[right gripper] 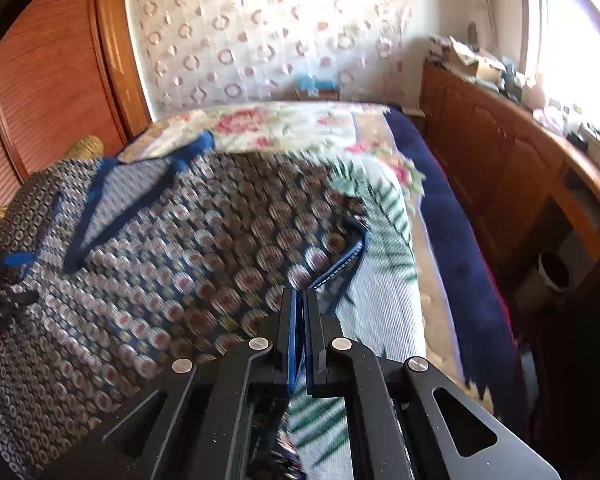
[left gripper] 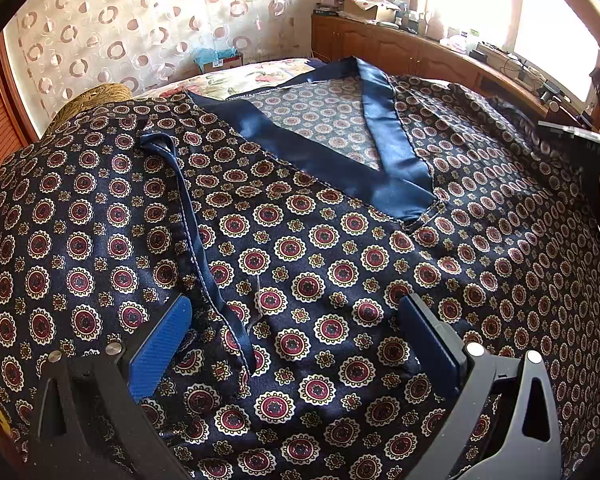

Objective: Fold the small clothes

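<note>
A dark navy satin top (left gripper: 332, 248) with red and cream medallions and a plain blue V-neck band (left gripper: 396, 184) lies spread on the bed. My left gripper (left gripper: 296, 320) is open just above the cloth, its blue pads on either side of a blue-edged sleeve hem (left gripper: 204, 256). In the right wrist view the same top (right gripper: 188, 248) is blurred by motion. My right gripper (right gripper: 300, 300) is shut on the top's blue-trimmed right sleeve edge (right gripper: 352, 256) over the floral bedspread (right gripper: 380, 312). The left gripper shows at the far left of that view (right gripper: 8, 280).
A wooden wardrobe (right gripper: 60, 92) stands to the left and a low wooden cabinet (right gripper: 500, 152) with clutter runs under the bright window on the right. A bin (right gripper: 552, 276) stands beside the bed. A patterned curtain (left gripper: 148, 28) hangs behind. A woven yellow object (left gripper: 100, 100) sits at the bed's far left.
</note>
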A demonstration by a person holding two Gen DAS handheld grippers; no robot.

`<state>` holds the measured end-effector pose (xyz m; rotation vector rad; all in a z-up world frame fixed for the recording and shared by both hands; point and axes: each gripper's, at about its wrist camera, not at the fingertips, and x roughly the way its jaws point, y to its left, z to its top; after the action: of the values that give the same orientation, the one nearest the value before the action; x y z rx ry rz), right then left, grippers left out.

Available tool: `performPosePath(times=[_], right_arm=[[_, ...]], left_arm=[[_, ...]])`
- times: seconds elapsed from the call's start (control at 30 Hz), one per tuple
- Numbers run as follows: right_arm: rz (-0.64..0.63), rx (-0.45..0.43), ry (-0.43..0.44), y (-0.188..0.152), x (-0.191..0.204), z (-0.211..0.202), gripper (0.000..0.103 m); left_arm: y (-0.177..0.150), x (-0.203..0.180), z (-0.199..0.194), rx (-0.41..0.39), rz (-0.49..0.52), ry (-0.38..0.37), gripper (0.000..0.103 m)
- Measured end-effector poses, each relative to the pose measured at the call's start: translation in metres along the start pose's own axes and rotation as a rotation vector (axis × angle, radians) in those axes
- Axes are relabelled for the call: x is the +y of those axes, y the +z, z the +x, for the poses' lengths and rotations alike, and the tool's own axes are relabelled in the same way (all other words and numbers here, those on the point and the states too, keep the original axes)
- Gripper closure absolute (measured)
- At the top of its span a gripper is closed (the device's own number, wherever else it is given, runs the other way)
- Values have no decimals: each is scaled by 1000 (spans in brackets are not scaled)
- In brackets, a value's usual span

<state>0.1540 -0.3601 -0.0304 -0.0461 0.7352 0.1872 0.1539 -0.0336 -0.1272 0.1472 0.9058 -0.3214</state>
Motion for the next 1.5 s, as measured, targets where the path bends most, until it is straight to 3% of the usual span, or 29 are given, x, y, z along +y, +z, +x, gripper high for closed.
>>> performPosePath(times=[0.37, 0.4, 0.5, 0.53, 0.73, 0.93, 1.03, 1.13, 1.17, 1.2, 1.23, 1.5], right_arm=[[-117, -36, 153, 22, 71, -1, 100], [-129, -38, 148, 24, 77, 0, 99], [-158, -39, 81, 27, 80, 4, 75], [-156, -37, 69, 28, 76, 6, 72], [-123, 37, -57, 21, 47, 33, 72], [-72, 137, -110, 15, 21, 69, 72], [-31, 143, -84, 18, 10, 71, 64], [-34, 144, -52, 19, 4, 73, 65], [-44, 138, -32, 19, 4, 74, 71], [-52, 137, -2, 19, 2, 73, 89], [-67, 135, 0, 19, 3, 74, 99], [-51, 114, -54, 19, -21, 72, 100]], left_arm=[[0, 0, 0, 0, 0, 0, 0], [0, 0, 0, 0, 0, 0, 0], [0, 0, 0, 0, 0, 0, 0], [0, 0, 0, -1, 0, 0, 0], [0, 0, 0, -1, 0, 0, 0], [1, 0, 0, 0, -2, 2, 0], [1, 2, -2, -2, -11, 9, 0], [1, 6, -11, -34, -26, 9, 0], [1, 9, -16, -46, -33, 3, 0], [4, 12, -22, -65, -45, -6, 0], [6, 16, -29, -81, -56, -12, 0], [35, 63, -77, -200, -105, 45, 0]])
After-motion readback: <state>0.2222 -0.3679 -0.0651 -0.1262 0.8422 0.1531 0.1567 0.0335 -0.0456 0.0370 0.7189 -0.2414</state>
